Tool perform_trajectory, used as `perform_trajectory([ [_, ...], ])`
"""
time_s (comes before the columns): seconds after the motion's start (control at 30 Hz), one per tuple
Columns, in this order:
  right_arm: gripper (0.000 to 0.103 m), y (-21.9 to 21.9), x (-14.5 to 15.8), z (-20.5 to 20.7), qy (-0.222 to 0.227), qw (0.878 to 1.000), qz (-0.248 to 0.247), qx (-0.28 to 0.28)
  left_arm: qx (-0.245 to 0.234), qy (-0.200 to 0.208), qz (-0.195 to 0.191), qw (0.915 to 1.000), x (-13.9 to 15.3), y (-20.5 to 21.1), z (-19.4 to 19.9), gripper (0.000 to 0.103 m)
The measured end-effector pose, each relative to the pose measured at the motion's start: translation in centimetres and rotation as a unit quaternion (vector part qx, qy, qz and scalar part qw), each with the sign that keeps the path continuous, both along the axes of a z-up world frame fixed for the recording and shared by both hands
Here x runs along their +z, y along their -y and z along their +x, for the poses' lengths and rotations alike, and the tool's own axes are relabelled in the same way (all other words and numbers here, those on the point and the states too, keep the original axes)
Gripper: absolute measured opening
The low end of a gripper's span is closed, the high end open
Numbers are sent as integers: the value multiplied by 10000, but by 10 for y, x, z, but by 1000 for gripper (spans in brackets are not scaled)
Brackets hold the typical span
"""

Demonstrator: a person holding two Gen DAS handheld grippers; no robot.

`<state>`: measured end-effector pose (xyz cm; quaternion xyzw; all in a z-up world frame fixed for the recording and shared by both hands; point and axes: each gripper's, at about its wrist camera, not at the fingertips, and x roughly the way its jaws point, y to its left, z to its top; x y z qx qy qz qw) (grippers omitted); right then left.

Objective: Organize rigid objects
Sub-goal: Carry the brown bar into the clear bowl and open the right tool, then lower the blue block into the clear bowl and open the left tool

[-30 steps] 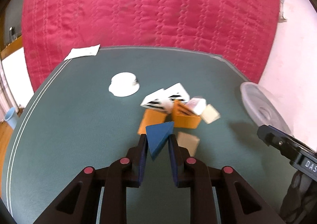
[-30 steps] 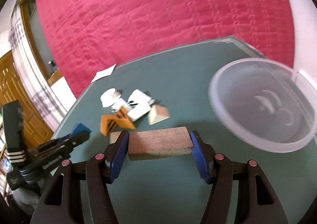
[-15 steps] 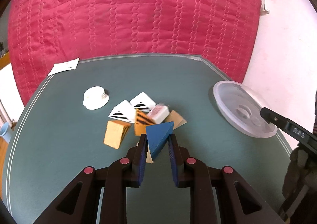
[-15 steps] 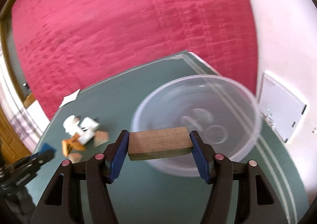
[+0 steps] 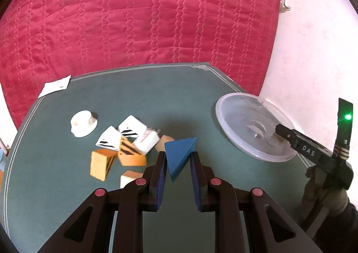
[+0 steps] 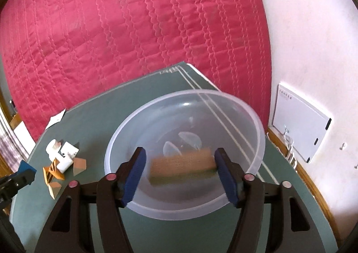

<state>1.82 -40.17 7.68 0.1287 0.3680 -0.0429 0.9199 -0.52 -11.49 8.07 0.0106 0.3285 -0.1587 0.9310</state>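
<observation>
A quilted crimson fabric (image 5: 138,20) with wavy stitched lines fills the background behind the green table (image 5: 138,94), which has pale border lines running along its edge. A white slip of paper (image 5: 54,86) lies flat near the table's far left corner. To the right, a pale wall (image 6: 313,40) carries a white rectangular panel (image 6: 299,122) with small printed text and dark slots along its side. A wooden strip (image 6: 313,188) runs along the bottom of that wall. At the far left, part of a wooden frame (image 6: 15,119) shows, blurred.
</observation>
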Motion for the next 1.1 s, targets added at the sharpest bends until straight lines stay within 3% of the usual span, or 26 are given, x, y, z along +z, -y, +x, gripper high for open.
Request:
perform_trajectory([
  [0.53,68,32,2,-11,203,9945,-77,-1029,-656,28,-37,9978,9,63,15,22],
  [1.1,69,41,3,-17,318,9894,-105,-1410,-1262,-142,53,9919,-1,138,44,22],
])
